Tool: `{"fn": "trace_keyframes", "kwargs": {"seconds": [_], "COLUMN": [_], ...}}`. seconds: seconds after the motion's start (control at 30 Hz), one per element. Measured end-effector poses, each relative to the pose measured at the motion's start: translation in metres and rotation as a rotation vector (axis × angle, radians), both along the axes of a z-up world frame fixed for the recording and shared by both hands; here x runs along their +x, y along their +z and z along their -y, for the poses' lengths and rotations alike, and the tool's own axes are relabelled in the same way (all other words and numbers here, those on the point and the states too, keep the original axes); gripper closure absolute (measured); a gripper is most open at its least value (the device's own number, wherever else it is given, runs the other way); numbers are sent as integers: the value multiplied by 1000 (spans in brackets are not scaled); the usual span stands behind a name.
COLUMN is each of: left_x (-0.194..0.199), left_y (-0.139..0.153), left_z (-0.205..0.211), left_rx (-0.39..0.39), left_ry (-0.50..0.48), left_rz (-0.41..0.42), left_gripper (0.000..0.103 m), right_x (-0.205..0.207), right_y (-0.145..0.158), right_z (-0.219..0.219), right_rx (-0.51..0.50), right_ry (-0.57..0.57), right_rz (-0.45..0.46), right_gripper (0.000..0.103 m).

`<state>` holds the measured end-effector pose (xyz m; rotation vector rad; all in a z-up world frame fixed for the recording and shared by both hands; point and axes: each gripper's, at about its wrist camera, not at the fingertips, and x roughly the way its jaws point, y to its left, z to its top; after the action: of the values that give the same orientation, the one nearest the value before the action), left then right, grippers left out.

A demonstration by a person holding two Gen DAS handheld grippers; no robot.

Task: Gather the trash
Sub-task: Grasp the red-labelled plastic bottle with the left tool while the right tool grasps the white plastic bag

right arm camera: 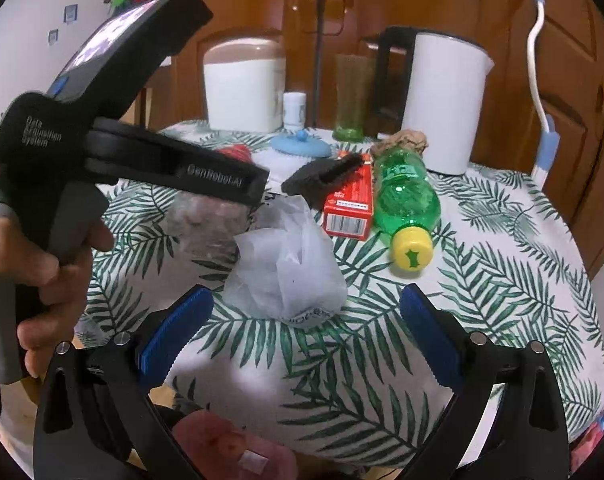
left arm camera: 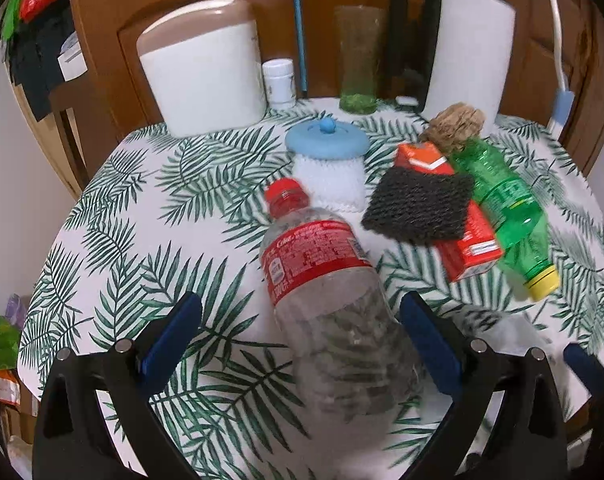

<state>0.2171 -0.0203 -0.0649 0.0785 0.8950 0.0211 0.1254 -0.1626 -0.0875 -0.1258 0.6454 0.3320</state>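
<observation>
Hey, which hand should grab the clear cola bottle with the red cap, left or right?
Left. The left tongs are open with the cola bottle lying right between the fingers. The right tongs are open too, but face the crumpled white bag instead.

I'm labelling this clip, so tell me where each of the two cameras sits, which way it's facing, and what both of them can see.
Left wrist: sits on the left gripper, looking forward across the leaf-print table at the clear cola bottle lying between its open blue fingers.
Right wrist: sits on the right gripper, facing the same table over a crumpled white bag; the person's left hand and its gripper body show at left.
Shared: green bottle, red carton, blue lid, white kettle.
</observation>
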Motion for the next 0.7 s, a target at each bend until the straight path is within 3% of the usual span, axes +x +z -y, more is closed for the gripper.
{"fn": "trace_keyframes", "kwargs": {"seconds": [0.27,0.7], "left_x": [4,22], "left_y": [-15,-25], "left_z": [-28,-33], "left_rx": [-5,-14], "left_ry": [25,10], "left_rz": [-24,-55], "left_gripper": [5,5], "right_x": [17,35], "right_y": [-5,-7], "right_z": [-11,-19], "right_rx": [-16,-18], "right_ry": [14,17], "right_rz": [-7,-30], "right_gripper": [6,7]}}
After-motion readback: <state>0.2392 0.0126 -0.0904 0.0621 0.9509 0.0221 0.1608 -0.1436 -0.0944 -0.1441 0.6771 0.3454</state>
